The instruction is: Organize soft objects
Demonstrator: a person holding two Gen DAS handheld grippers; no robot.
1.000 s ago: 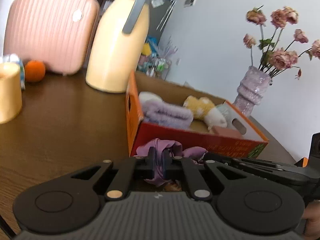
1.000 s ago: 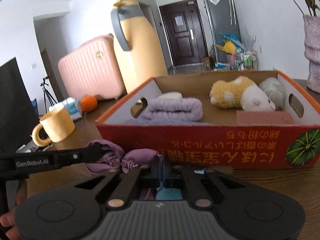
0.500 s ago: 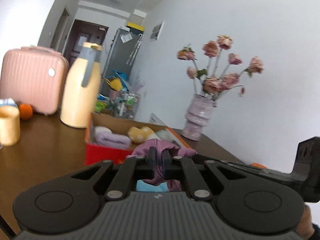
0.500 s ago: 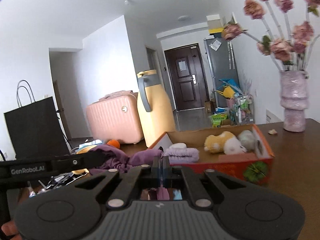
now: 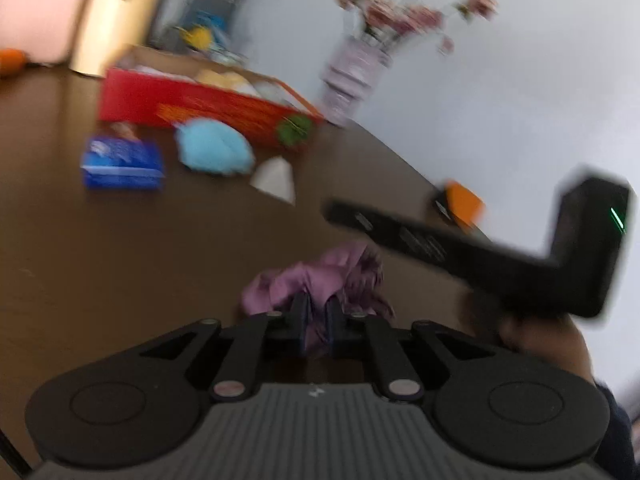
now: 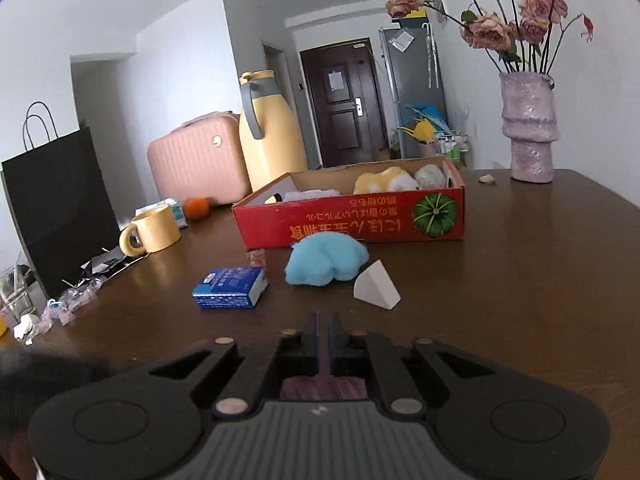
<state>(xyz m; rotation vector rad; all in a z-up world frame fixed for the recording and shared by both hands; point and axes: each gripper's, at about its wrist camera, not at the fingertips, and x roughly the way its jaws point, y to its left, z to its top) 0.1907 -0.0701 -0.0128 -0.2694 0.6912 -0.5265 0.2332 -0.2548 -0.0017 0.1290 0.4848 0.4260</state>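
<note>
A: Closest first. Your left gripper (image 5: 316, 312) is pinching the purple cloth (image 5: 320, 276) at lower centre of its view; the fabric bunches out past the tips.

B: And the right one?

A: Your right gripper (image 6: 323, 326) has its fingers nearly pressed together, with a sliver of purple between them and more under the linkage. It probably pinches the same cloth, but how firmly I can't tell.

B: Risk?

A: The left view is smeared, so you're likely swinging fast. A thin hold could slip, and the cloth would drop on the table (image 6: 520, 280) short of the box.

B: Middle ground?

A: The white wedge (image 6: 376, 286), blue plush (image 6: 326, 258) and blue packet (image 6: 230, 288) lie loose; trailing fabric could drag them.

B: Farthest?

A: The red box (image 6: 352, 216), centre frame, already holds a towel and toys. Clear its near wall, or the cloth may snag there.
</note>
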